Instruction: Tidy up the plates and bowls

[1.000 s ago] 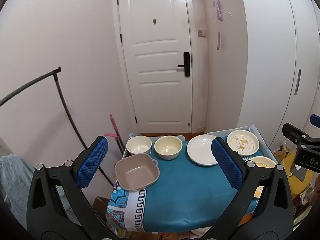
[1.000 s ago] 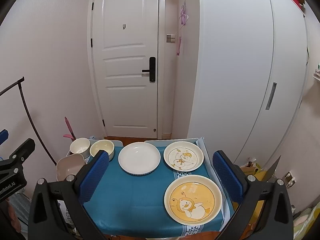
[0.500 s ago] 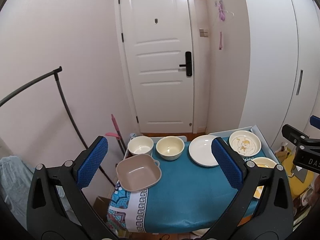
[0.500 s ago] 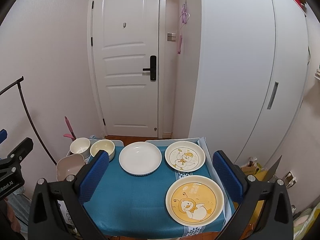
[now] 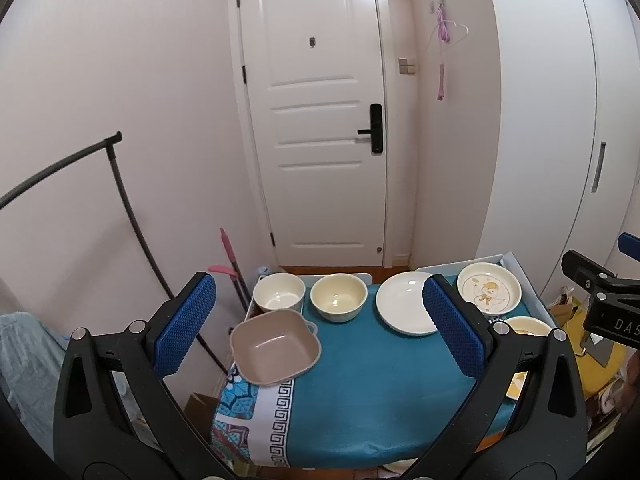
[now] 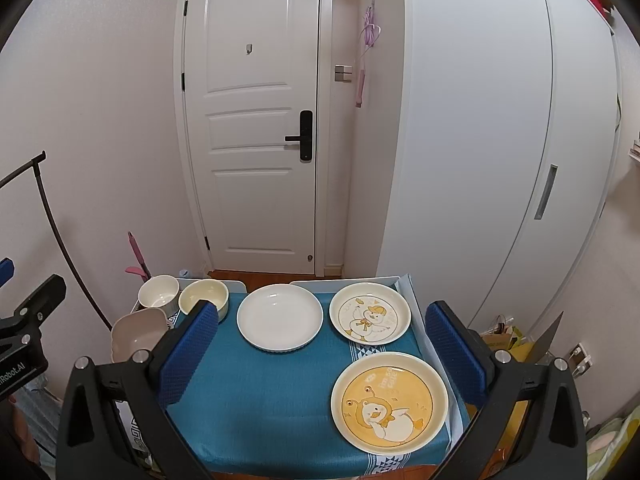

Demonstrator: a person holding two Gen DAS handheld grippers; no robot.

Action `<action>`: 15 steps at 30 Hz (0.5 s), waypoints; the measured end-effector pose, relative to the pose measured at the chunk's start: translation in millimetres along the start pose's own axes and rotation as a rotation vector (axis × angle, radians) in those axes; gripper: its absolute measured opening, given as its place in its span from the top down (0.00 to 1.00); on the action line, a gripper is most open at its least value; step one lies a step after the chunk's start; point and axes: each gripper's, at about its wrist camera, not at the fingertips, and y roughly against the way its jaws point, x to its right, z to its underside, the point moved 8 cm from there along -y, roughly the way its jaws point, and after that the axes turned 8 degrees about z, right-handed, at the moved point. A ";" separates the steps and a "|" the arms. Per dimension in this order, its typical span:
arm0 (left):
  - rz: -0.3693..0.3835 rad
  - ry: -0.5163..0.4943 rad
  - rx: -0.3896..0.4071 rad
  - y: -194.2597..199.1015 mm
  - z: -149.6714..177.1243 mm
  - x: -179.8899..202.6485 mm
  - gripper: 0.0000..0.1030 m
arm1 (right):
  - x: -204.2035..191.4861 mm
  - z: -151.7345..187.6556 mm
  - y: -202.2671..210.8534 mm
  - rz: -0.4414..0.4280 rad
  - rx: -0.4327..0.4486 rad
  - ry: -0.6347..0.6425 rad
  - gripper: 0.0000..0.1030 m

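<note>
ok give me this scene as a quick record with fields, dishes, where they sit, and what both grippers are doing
surface: table with teal cloth
bowls: white bowl far left, cream bowl beside it, square pink-beige bowl at the near left edge
plates: plain white plate far centre, duck plate with white centre far right, yellow duck plate near right
stacking: none, all six apart
left gripper: open, above the table, holding nothing
right gripper: open, above the table, holding nothing

Three bowls – white bowl (image 5: 279,297), cream bowl (image 5: 338,297), square pink bowl (image 5: 275,347) – plus three plates: plain white plate (image 6: 279,316), duck plate (image 6: 369,319), yellow plate (image 6: 389,401).
</note>
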 end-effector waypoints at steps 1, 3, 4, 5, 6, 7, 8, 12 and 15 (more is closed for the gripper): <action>0.000 0.000 0.002 0.0 -0.2 -0.5 0.00 | 0.2 0.0 0.2 0.000 0.000 -0.001 0.00; -0.005 -0.002 0.005 0.2 -0.4 -0.5 0.00 | 0.1 0.3 0.2 -0.002 -0.001 -0.001 0.00; -0.009 -0.004 0.007 0.4 -0.7 -0.2 0.00 | -0.3 0.0 0.4 -0.001 -0.001 0.000 0.00; -0.013 -0.005 0.008 0.3 -1.1 -0.6 0.00 | 0.6 -0.5 0.6 0.001 -0.001 -0.001 0.00; -0.016 -0.006 0.009 0.6 -0.9 -0.7 0.00 | 0.4 -0.9 0.5 0.004 -0.001 -0.001 0.00; -0.015 -0.006 0.008 0.2 -1.0 -1.0 0.00 | 0.1 -1.1 0.2 0.004 -0.002 -0.002 0.00; -0.014 -0.006 0.007 0.3 -0.6 -0.4 0.00 | -0.2 -1.4 -0.2 0.006 -0.003 -0.002 0.00; -0.018 -0.005 0.004 -0.1 -1.0 -0.6 0.00 | 0.1 -1.9 -0.5 0.009 -0.004 -0.002 0.00; -0.002 0.001 0.011 1.2 -2.2 -1.5 0.00 | 0.7 -1.9 -1.4 0.009 -0.004 -0.002 0.00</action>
